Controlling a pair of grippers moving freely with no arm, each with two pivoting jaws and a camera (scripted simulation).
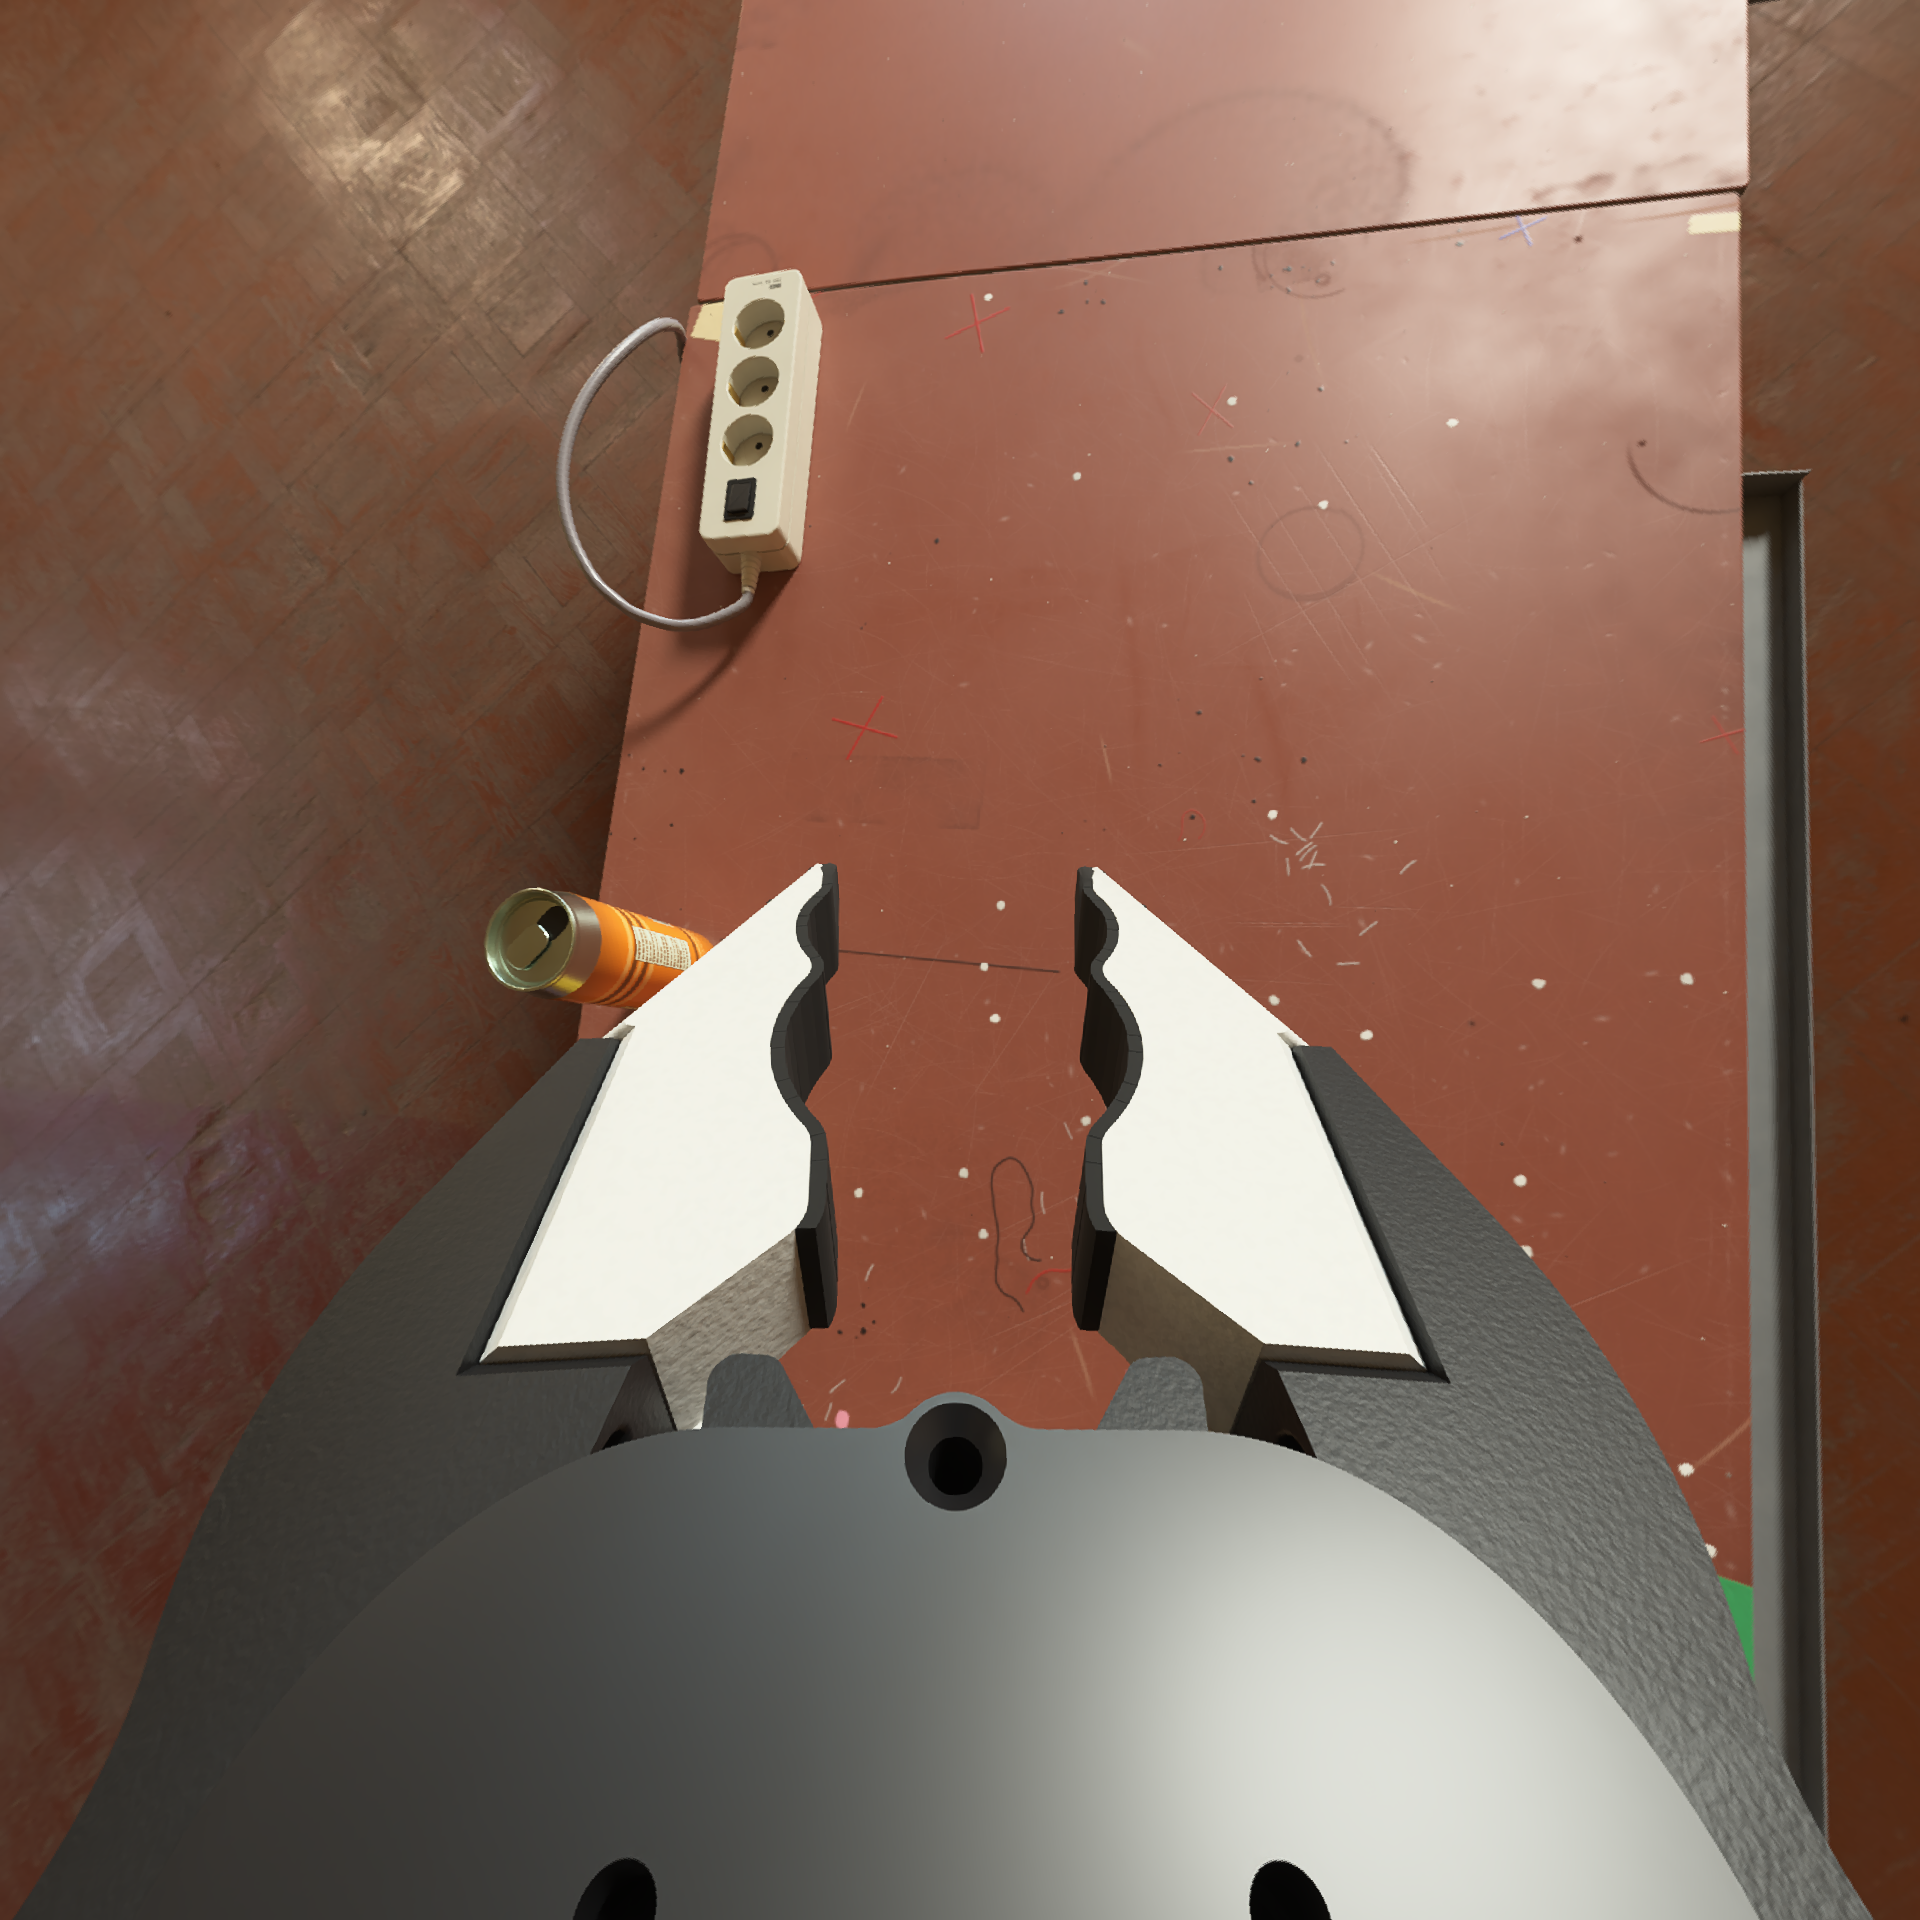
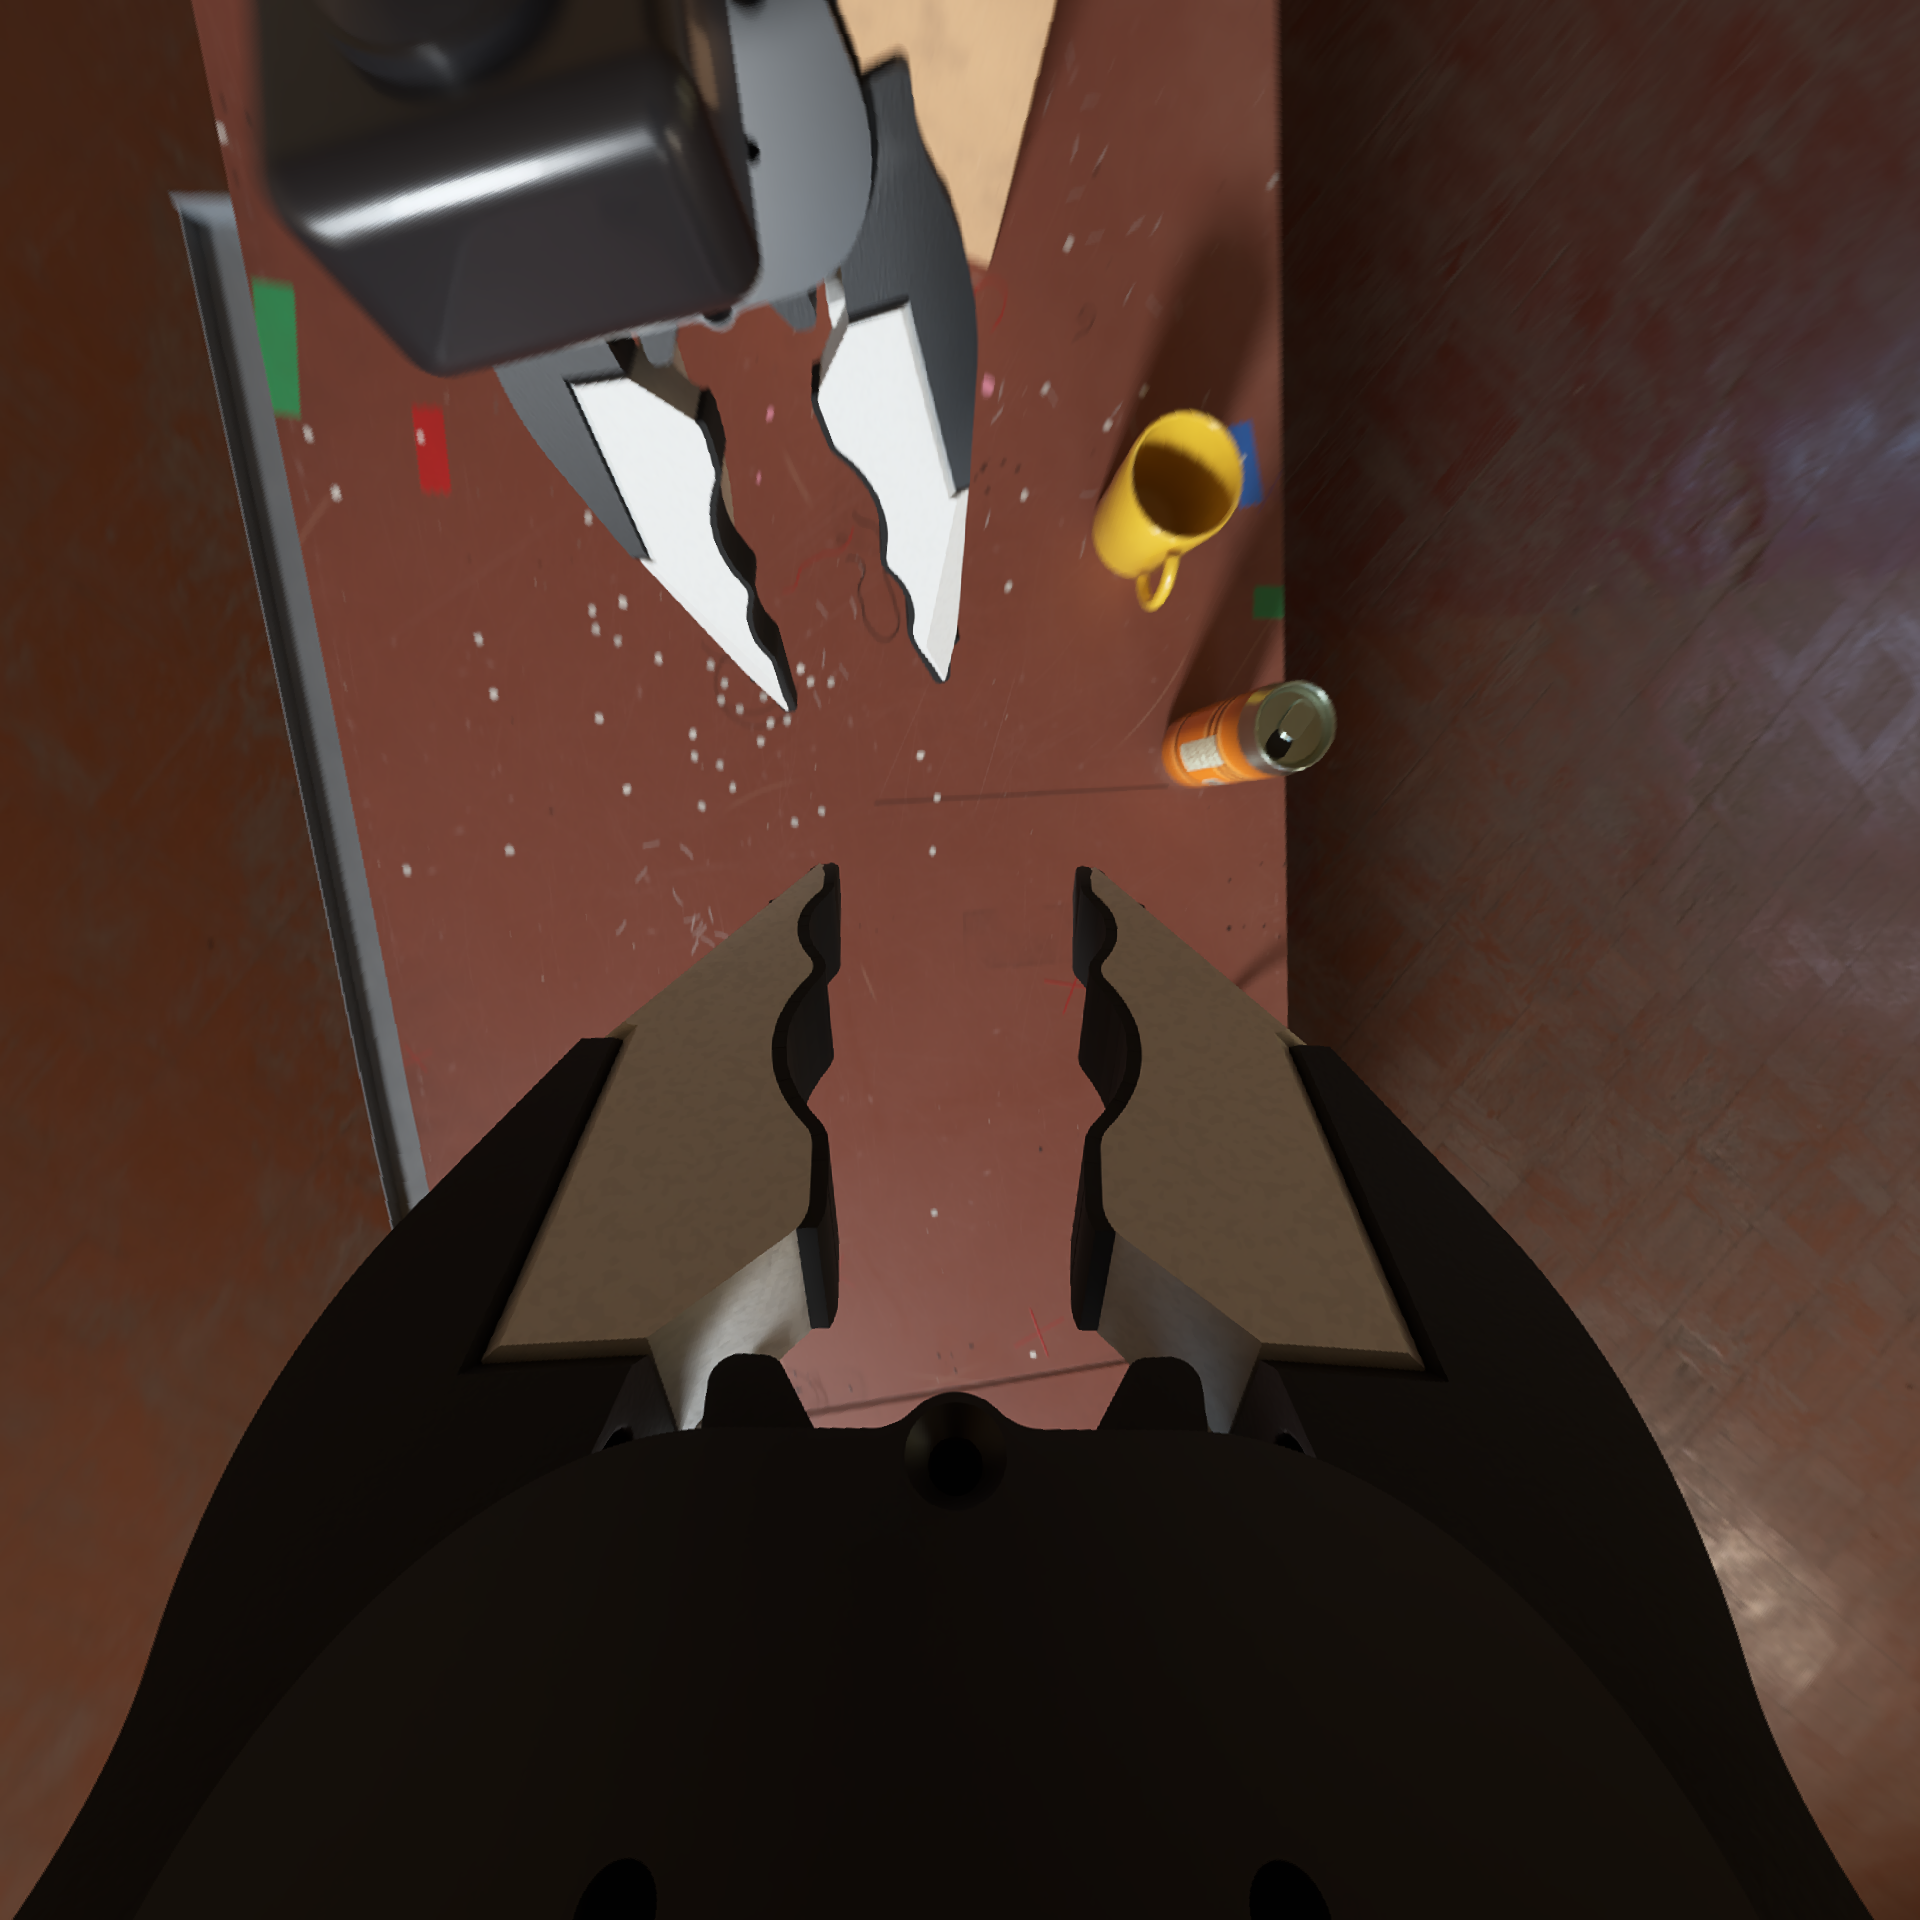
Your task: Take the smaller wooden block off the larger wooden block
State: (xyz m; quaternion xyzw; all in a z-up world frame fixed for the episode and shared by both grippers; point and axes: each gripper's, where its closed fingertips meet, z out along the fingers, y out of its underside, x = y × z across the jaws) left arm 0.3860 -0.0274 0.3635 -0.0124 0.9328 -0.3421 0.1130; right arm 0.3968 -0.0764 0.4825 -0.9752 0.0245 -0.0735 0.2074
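Note:
No wooden block shows in the left wrist view. In the right wrist view a pale tan wooden surface (image 2: 977, 125) shows at the top edge, mostly hidden behind my left gripper (image 2: 862, 686); I cannot tell which block it is. My left gripper (image 1: 956, 873) is open and empty above the reddish-brown table (image 1: 1247, 623). My right gripper (image 2: 956, 873) is open and empty, facing the left gripper across the table (image 2: 623, 831). Both are well apart from the wooden surface.
A beige power strip (image 1: 758, 421) with a grey cable lies at the table's left edge. An orange can (image 1: 582, 945) lies on its side at that edge, also in the right wrist view (image 2: 1247, 732). A yellow mug (image 2: 1169, 499) stands nearby. A grey rail (image 2: 301, 675) borders the other edge.

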